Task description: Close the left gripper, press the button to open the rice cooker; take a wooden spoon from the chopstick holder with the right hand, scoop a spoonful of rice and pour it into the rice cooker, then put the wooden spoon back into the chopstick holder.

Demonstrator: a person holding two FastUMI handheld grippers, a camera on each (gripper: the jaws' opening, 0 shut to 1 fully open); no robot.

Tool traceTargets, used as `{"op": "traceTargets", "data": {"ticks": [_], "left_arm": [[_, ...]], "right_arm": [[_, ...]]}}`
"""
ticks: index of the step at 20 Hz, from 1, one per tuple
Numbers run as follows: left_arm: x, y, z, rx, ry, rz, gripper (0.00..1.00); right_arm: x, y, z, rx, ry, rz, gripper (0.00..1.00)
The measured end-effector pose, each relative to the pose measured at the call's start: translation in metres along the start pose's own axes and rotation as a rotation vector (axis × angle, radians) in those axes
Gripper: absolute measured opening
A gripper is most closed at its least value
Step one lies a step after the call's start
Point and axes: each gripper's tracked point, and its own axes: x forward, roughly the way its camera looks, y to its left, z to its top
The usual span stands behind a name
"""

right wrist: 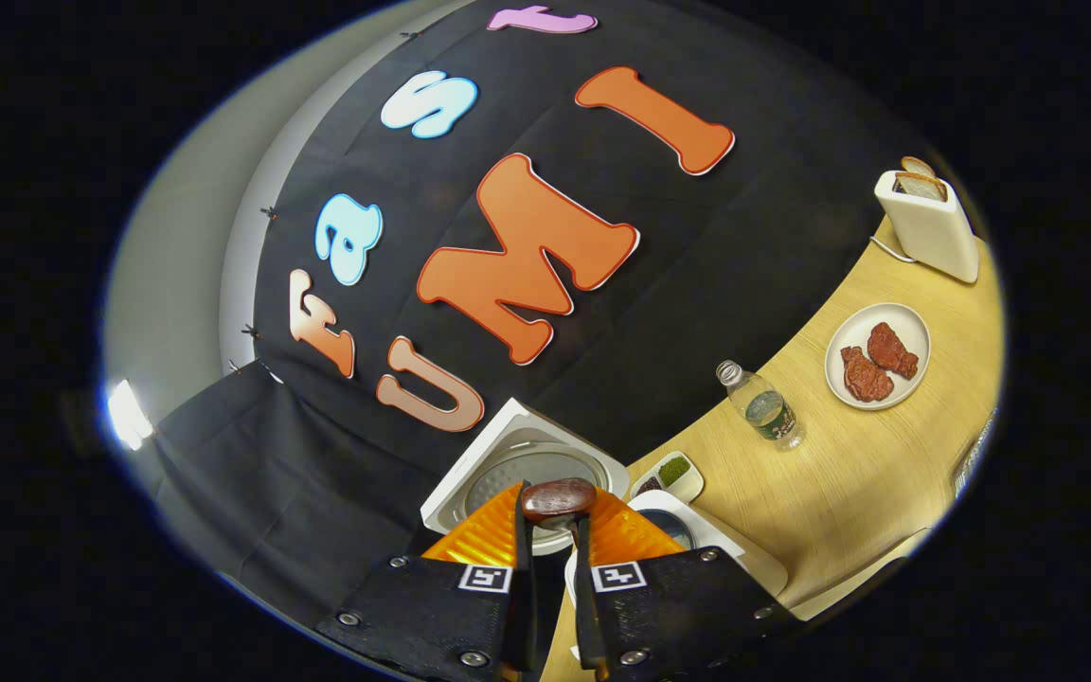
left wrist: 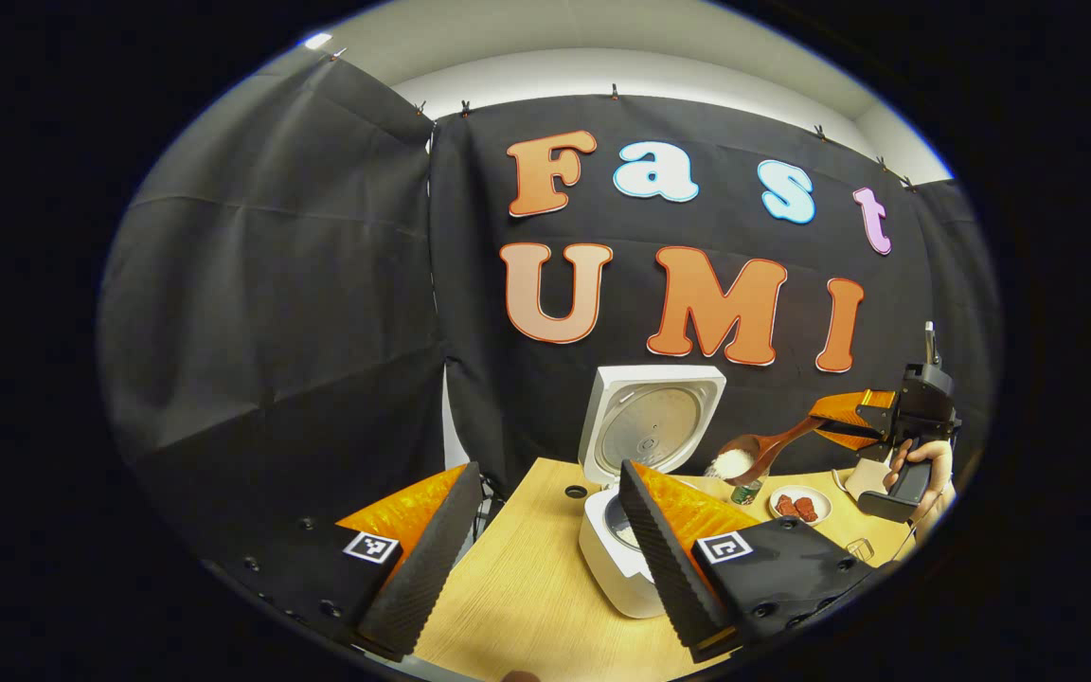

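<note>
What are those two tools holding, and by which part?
The right tool grips the wooden spoon by its handle, rice in the bowl. The left tool is open, holding nothing.

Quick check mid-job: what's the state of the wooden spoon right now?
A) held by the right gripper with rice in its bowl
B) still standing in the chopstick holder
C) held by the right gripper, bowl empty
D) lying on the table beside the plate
A: in the left gripper view the right gripper clamps the wooden spoon by its handle, white rice heaped in the bowl, near the open rice cooker.
</note>
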Motion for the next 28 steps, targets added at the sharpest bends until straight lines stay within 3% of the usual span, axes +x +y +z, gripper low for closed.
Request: {"op": "traceTargets", "data": {"ticks": [17,28], "left_arm": [[0.004,0.005,-0.005,-0.006,0.003,0.002,0.97],[0.001,0.003,-0.002,-0.013,-0.006,-0.008,0.98]], "right_arm": [[-0.001,0.02,-0.008,-0.301,-0.023,0.018,0.16],[-0.01,0.045,-0.019,-0.563,-0.046,0.054,0.16]]}}
